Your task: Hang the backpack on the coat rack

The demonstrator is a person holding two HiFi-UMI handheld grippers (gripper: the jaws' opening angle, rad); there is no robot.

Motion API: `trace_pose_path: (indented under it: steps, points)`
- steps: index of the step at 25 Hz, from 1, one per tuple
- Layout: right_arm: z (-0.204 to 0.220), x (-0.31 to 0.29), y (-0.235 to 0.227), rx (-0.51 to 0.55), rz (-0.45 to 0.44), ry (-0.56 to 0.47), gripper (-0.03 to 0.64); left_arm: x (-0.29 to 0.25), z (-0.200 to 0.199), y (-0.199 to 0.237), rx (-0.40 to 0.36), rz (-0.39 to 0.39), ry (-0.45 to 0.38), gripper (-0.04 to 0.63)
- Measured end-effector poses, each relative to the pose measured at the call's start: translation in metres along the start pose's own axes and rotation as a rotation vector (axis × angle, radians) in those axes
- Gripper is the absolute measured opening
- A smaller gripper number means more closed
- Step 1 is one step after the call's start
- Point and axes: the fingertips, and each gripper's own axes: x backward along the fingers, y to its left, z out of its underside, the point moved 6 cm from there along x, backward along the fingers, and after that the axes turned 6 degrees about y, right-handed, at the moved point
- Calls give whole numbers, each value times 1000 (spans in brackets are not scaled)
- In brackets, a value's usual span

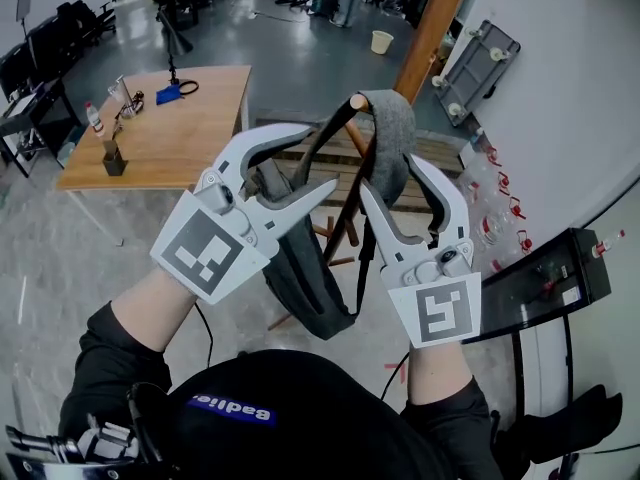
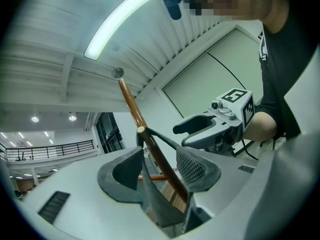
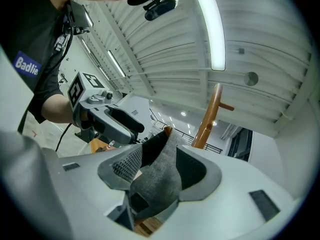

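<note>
The dark grey backpack (image 1: 305, 268) hangs by its grey felt strap (image 1: 395, 138), which loops over a wooden peg (image 1: 358, 101) of the coat rack (image 1: 430, 28). My left gripper (image 1: 320, 160) stands open around the pack's upper edge. In the left gripper view the peg (image 2: 150, 144) and a thin strap run between the left gripper's (image 2: 160, 171) spread pads, which press on nothing. My right gripper (image 1: 392, 176) is open too. The grey strap (image 3: 157, 176) lies loose between its pads in the right gripper view. The two grippers face each other across the peg.
A wooden table (image 1: 170, 128) with small items stands at the left. Wooden slats (image 1: 340, 168) lie on the floor under the rack. A black stand (image 1: 540, 278) is at the right by the white wall. A grey cart (image 1: 480, 68) and a bucket (image 1: 382, 41) sit further back.
</note>
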Motion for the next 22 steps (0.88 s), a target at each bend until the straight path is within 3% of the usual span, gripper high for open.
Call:
trace_pose_path:
  steps: [9,15,22]
  points:
    - [31,29,50,-131,-101,5,196,22,31,-56,107,37,0,201]
    - [53,40,72,-289,-152,-34,79,32,52,-77,319,10,-74,73]
    - [79,56,91,-425,-191,-39,17,40,76,-108,427,54,-64,11]
